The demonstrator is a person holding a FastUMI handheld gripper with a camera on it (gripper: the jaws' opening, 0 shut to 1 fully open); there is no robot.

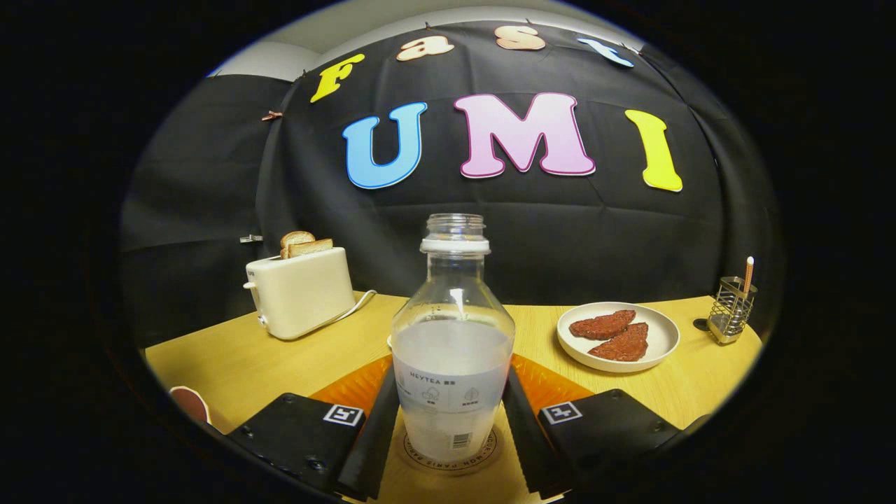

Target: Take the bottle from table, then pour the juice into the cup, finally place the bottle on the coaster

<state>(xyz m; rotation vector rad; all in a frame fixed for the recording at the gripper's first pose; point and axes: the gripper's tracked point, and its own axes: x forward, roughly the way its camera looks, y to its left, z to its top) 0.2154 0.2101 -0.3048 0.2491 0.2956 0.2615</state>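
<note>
Clear uncapped plastic bottle (452,350), half full of cloudy pale liquid, upright on round coaster (451,453) between fingers of black claw (451,427), which flank it closely; contact cannot be told. White plate (658,350) ahead holds two brown patties (614,334).

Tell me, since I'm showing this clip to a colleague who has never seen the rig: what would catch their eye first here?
First the clear bottle, uncapped and about half full of pale juice, standing upright on the round coaster between the fingers of the gripper, which flank it closely. Beyond it on the wooden table, a cream toaster with toast sits at the left, and a white plate with two brown patties at the right.
</note>
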